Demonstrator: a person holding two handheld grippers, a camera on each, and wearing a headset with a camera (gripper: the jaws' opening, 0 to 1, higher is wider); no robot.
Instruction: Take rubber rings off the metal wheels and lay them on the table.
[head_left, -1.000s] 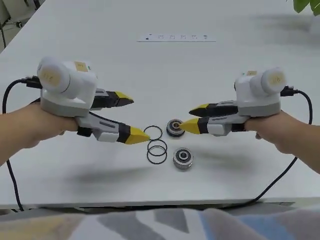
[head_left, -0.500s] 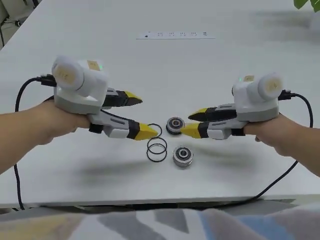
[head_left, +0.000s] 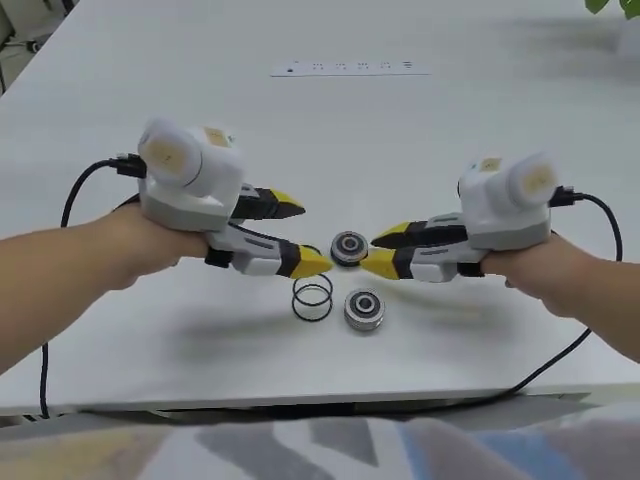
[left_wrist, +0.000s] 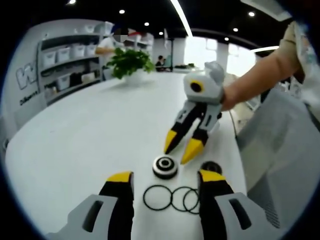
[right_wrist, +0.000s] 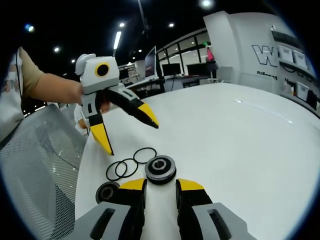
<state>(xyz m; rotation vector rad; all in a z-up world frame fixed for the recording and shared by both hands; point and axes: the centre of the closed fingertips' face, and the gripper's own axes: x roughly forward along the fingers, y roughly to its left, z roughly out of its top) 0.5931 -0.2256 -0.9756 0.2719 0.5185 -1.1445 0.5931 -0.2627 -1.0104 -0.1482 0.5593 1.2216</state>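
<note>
Two metal wheels lie on the white table (head_left: 450, 150). The far wheel (head_left: 349, 246) sits between both grippers' tips; the near wheel (head_left: 364, 309) lies in front of it. Loose black rubber rings (head_left: 312, 298) lie left of the near wheel. My left gripper (head_left: 308, 236) is open, its lower jaw just left of the far wheel. My right gripper (head_left: 376, 250) is open by a narrow gap, tips just right of that wheel. The left gripper view has the far wheel (left_wrist: 165, 166) ahead of the jaws and rings (left_wrist: 156, 197) between them. The right gripper view has the wheel (right_wrist: 160, 170) at its tips.
A white power strip (head_left: 350, 70) lies at the table's far side, and green leaves (head_left: 610, 8) show at the far right corner. Black cables trail from both grippers over the near table edge. A person's sleeve and lap sit close below that edge.
Both grippers have closed in on the far wheel, the left one moving right the most. Its lower jaw now covers part of the far ring.
</note>
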